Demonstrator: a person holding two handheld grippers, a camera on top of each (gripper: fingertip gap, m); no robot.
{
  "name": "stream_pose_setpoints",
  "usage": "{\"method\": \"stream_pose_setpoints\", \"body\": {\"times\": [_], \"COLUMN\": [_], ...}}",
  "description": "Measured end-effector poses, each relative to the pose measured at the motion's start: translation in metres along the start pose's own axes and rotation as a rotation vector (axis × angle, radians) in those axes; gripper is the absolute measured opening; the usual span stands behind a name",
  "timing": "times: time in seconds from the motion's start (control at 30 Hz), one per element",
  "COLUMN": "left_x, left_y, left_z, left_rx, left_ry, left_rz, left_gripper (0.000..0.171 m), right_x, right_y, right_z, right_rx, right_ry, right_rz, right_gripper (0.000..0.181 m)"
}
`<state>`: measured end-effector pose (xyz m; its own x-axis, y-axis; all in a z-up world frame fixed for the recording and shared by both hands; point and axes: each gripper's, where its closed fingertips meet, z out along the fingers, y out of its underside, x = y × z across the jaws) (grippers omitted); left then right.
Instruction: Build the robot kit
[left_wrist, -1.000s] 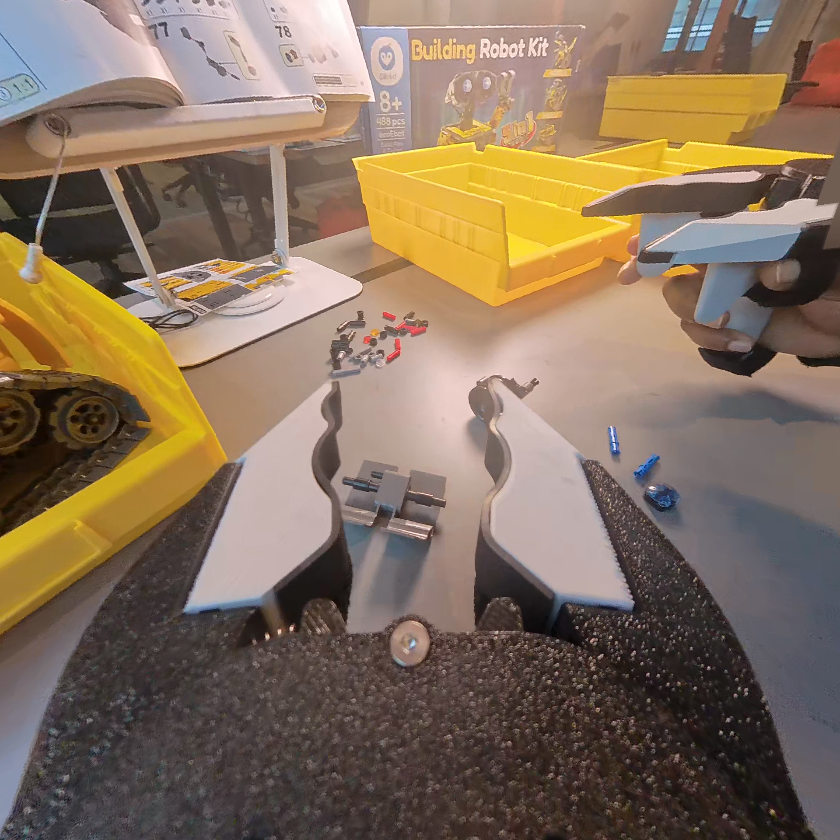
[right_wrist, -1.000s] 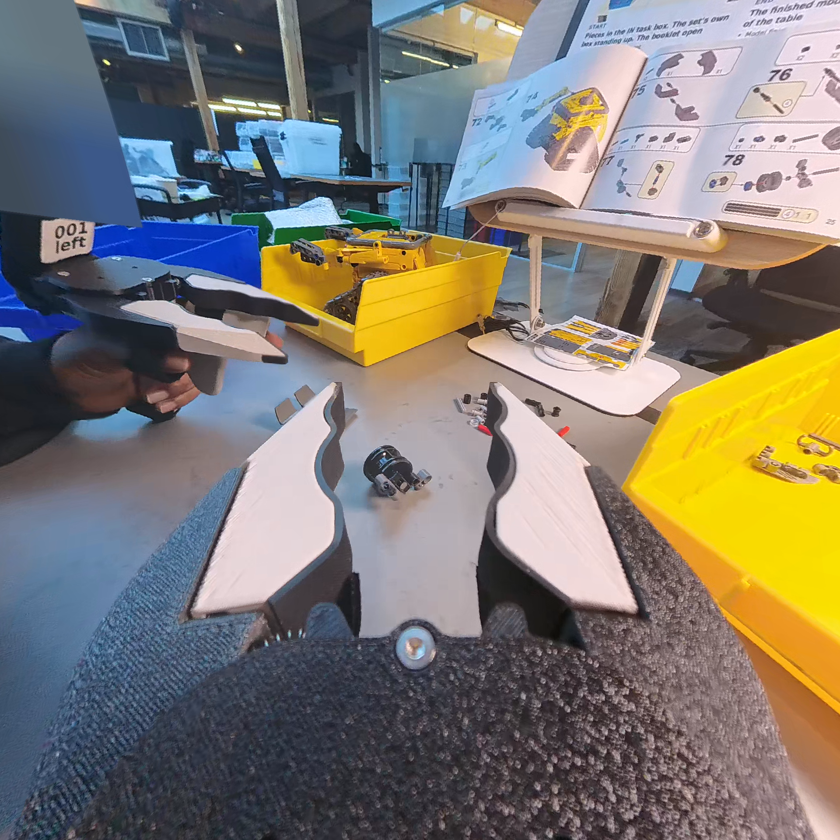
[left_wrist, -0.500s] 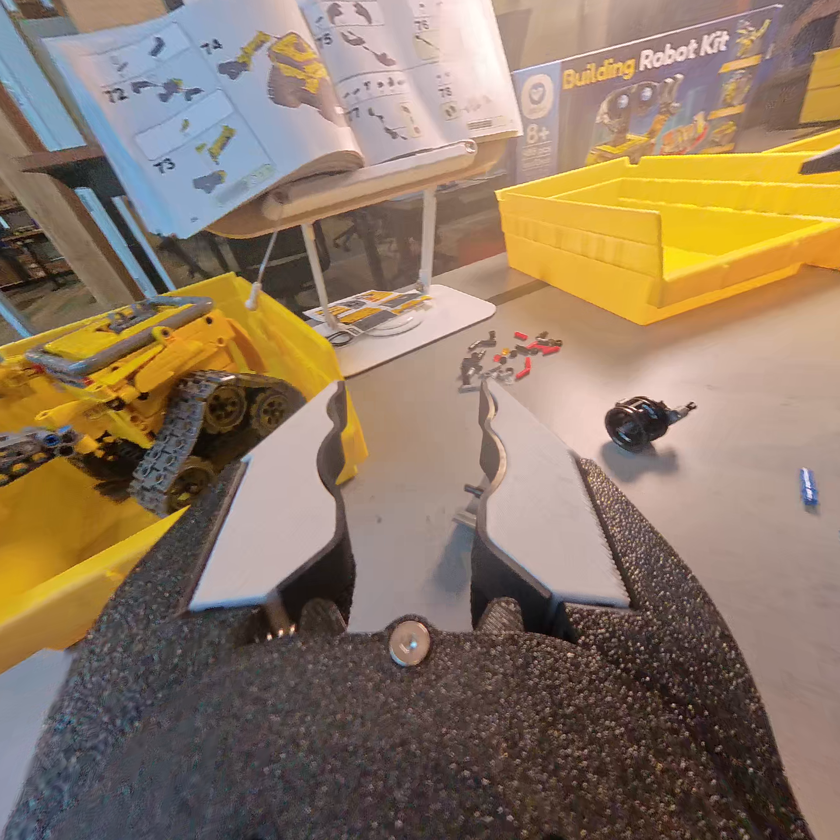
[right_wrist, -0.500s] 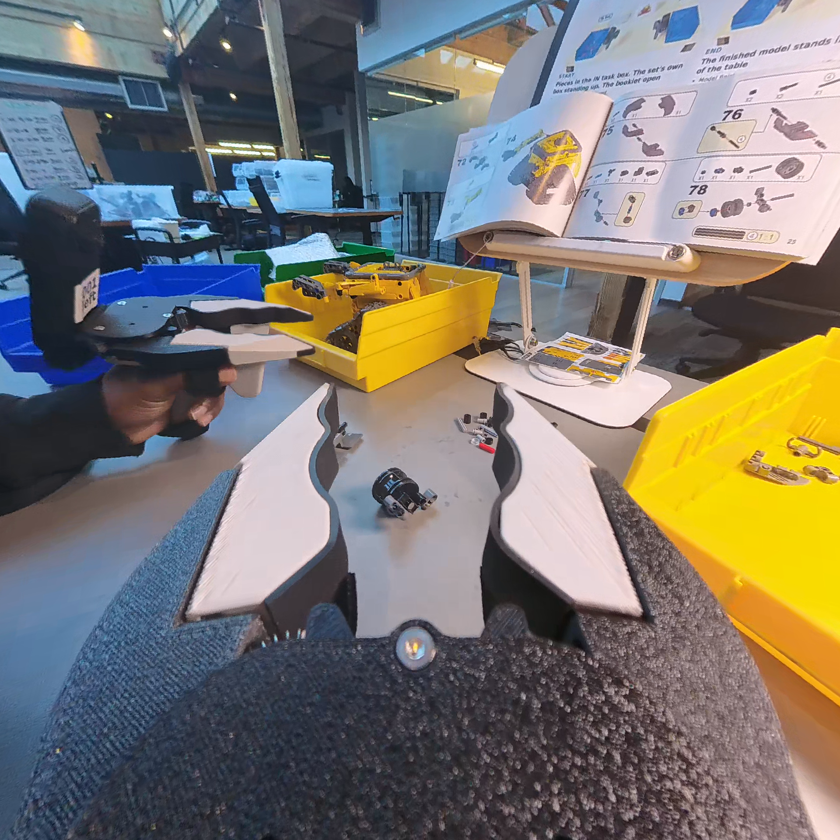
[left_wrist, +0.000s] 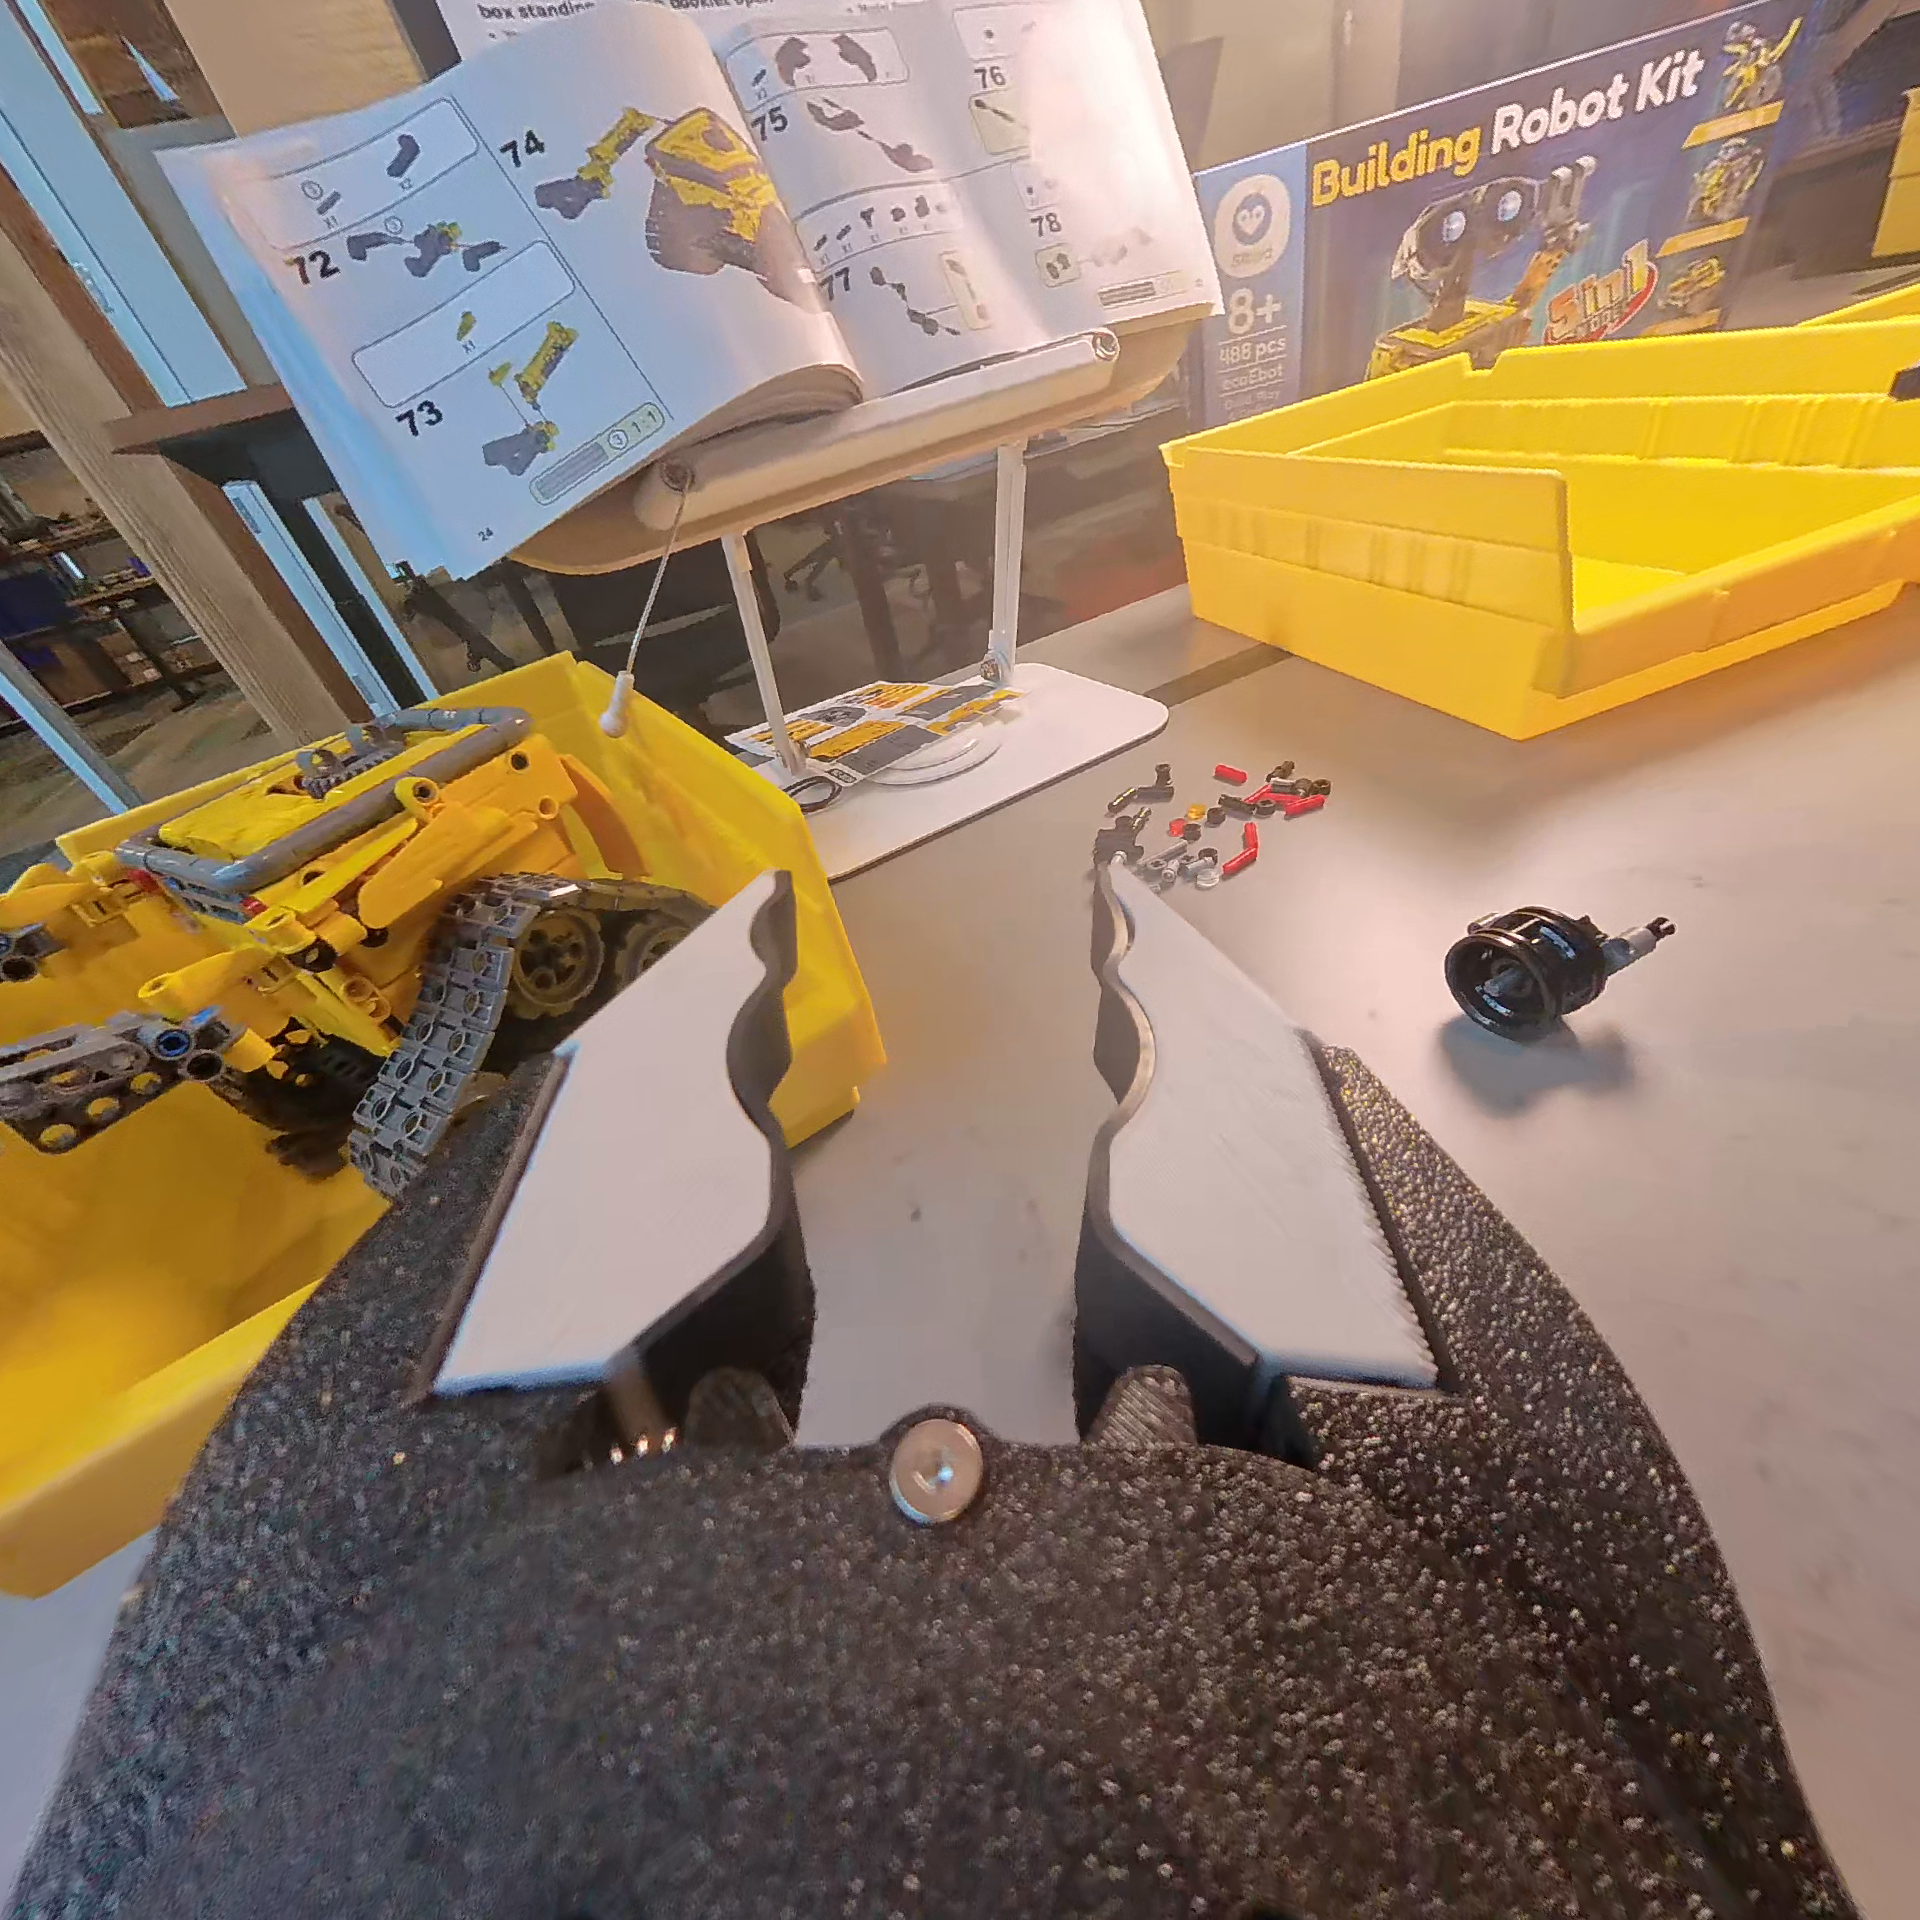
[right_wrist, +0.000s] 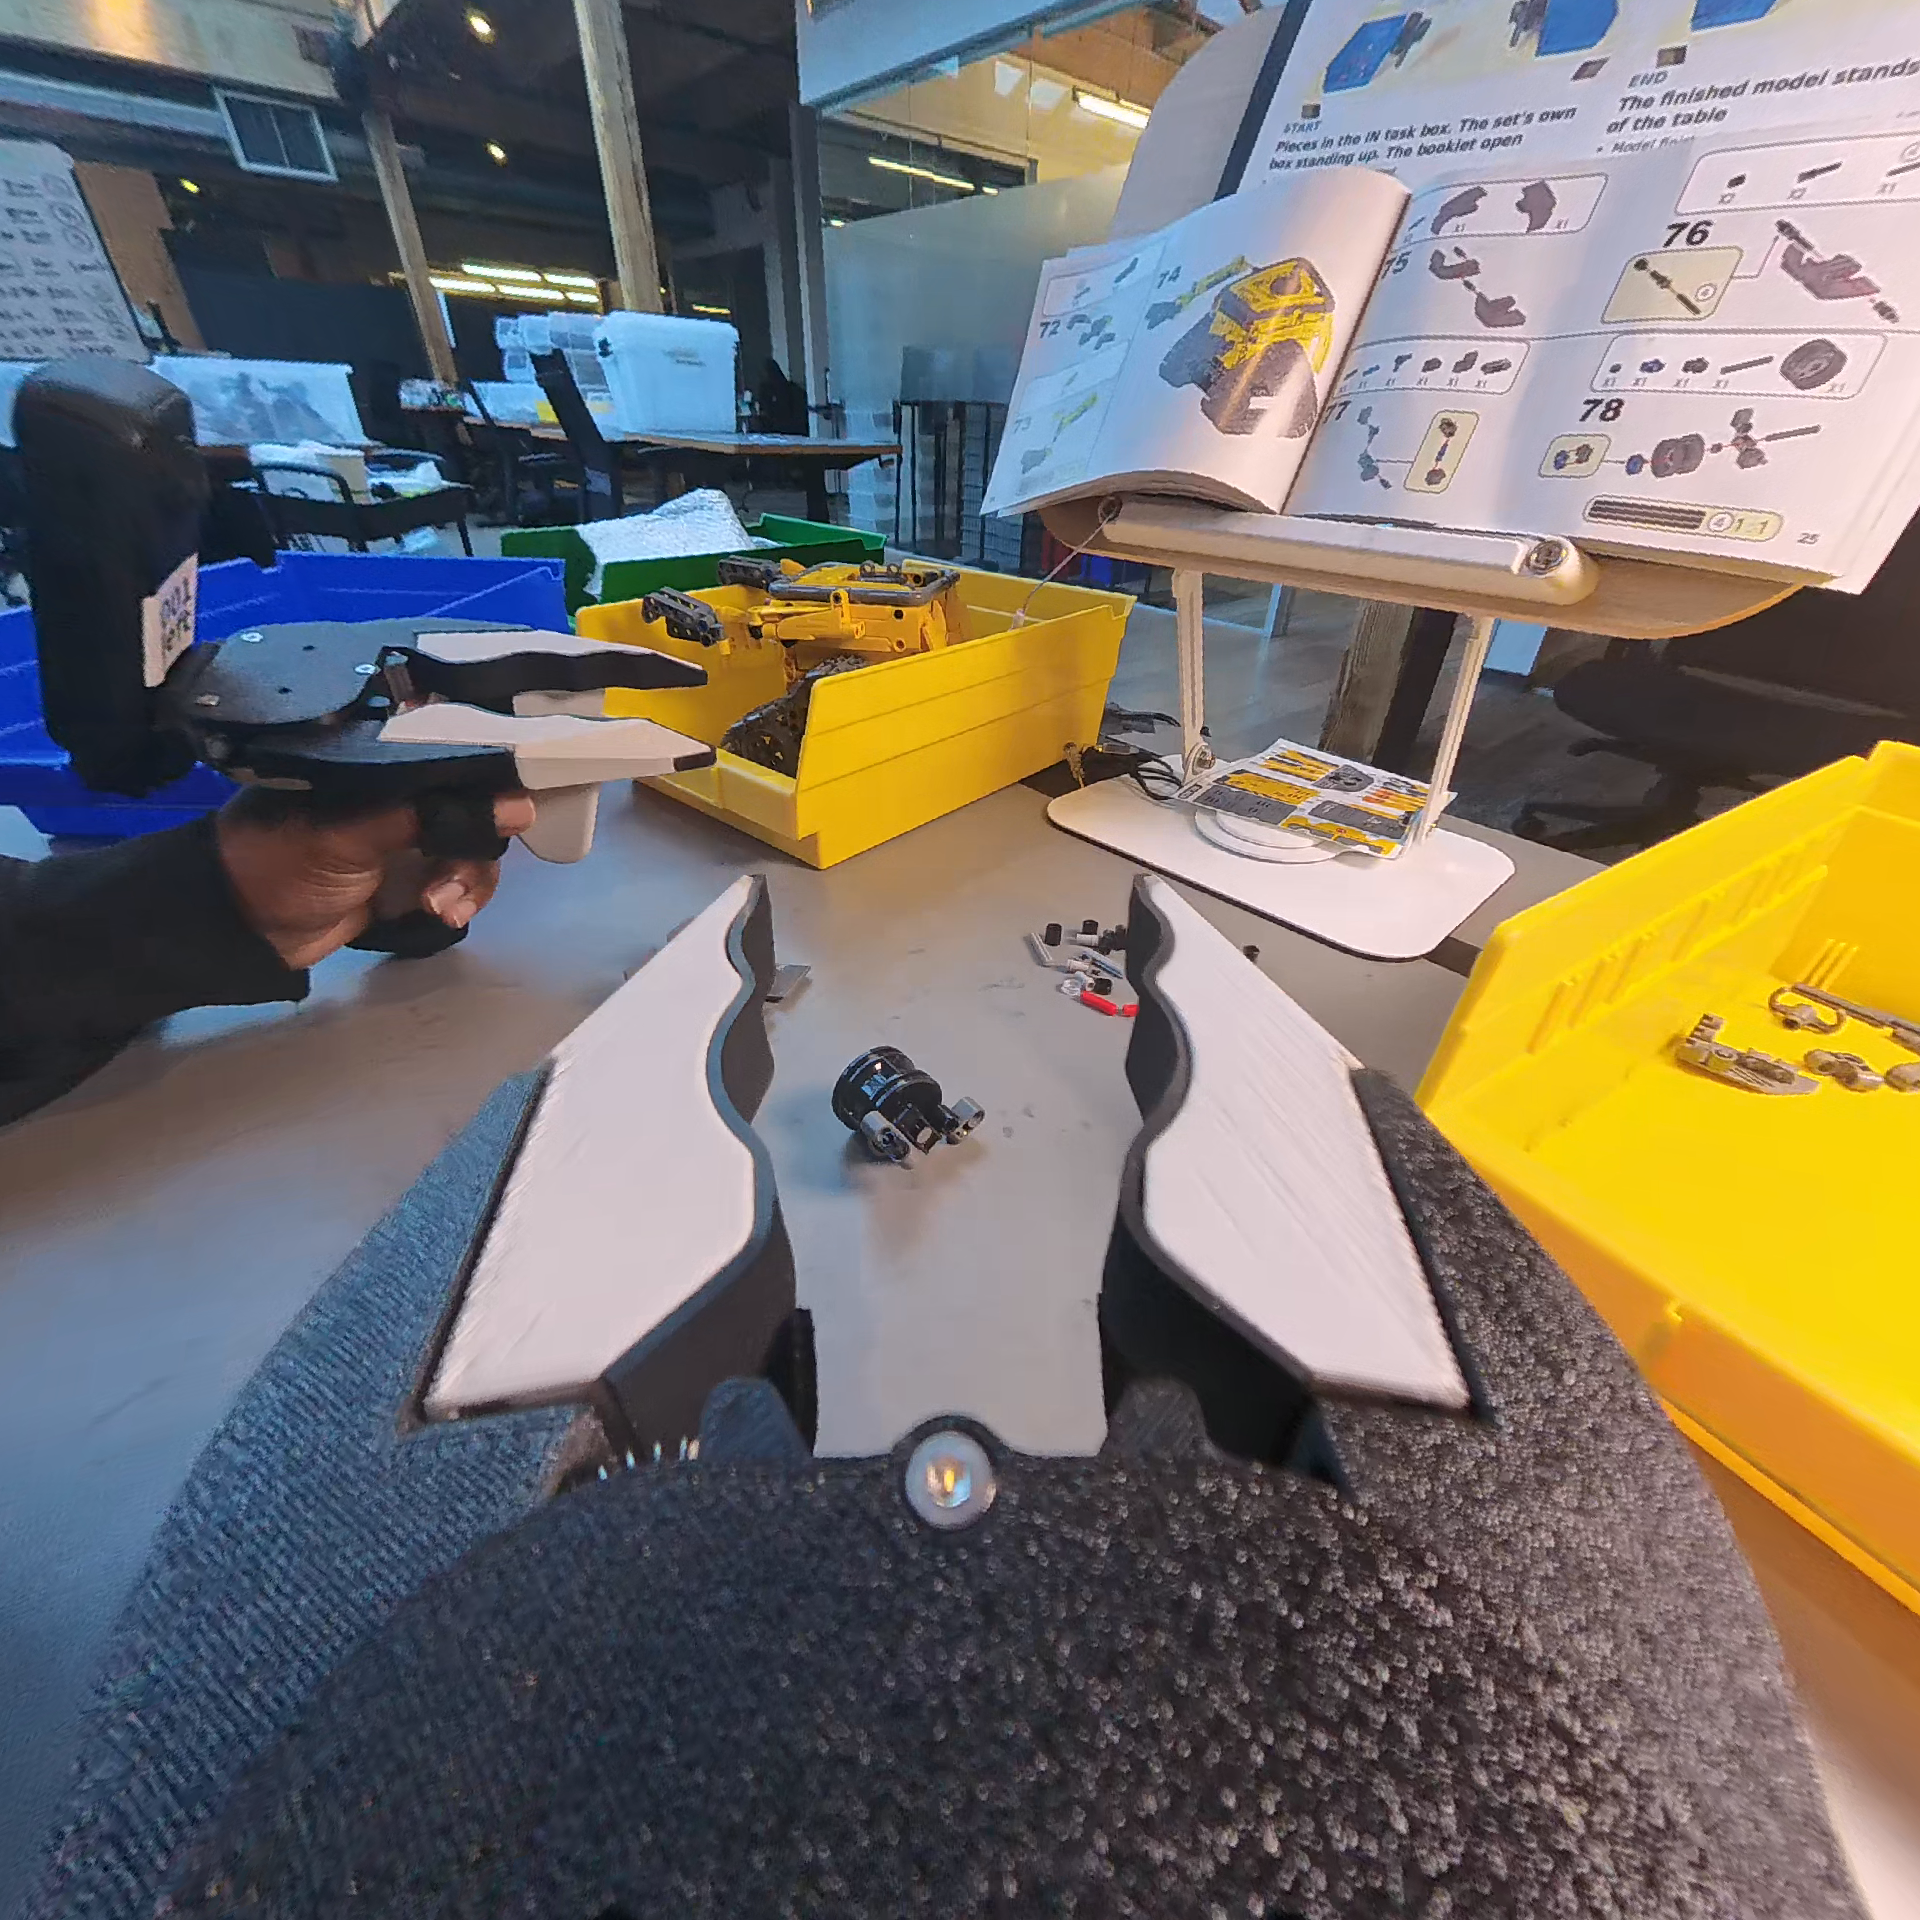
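— Swinging away from the grey bracket piece, left gripper (left_wrist: 940, 894) is now pointing at twelve o'clock toward the yellow bin (left_wrist: 821, 997); jaws wide, empty.

— Right gripper (right_wrist: 945, 914)?

— Hovering over the black wheel (right_wrist: 899, 1101), jaws apart, gripping nothing.

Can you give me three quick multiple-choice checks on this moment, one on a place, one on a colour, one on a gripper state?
1. Where does the black wheel piece lie?
A. in the yellow bin
B. on the grey table, ahead of the right gripper
C. on the book stand

2. What colour is the bin holding the tracked model?
A. blue
B. green
C. yellow

3. What state is the left gripper in?
A. open, holding nothing
B. shut on the wheel piece
C. shut on a red pin

Answers: 1 B, it rests on the table in line with the gap between the open fingers. 2 C, its walls are yellow. 3 A, bare table shows between its fingers.
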<state>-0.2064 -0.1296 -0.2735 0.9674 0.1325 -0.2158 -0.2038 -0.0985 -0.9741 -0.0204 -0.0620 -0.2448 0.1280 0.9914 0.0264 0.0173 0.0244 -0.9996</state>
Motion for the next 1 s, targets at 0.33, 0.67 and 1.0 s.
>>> {"method": "stream_pose_setpoints", "body": {"times": [0.33, 0.67, 1.0], "left_x": [0.002, 0.006, 0.004], "left_y": [-0.004, -0.008, -0.013], "left_z": [-0.003, -0.008, -0.019], "left_rx": [0.026, 0.042, 0.049], "left_ry": [0.046, 0.093, 0.092], "left_rz": [-0.052, -0.157, -0.165], "left_gripper": [0.056, 0.055, 0.053], "right_x": [0.020, 0.055, 0.155], "right_y": [0.009, -0.013, -0.092], "right_z": [0.001, 0.012, 0.113], "right_rx": [-0.004, 0.069, 0.058], "right_ry": [0.094, 0.226, 0.265], "right_rz": [-0.043, -0.075, -0.249], "right_gripper": [0.069, 0.054, 0.025]}}
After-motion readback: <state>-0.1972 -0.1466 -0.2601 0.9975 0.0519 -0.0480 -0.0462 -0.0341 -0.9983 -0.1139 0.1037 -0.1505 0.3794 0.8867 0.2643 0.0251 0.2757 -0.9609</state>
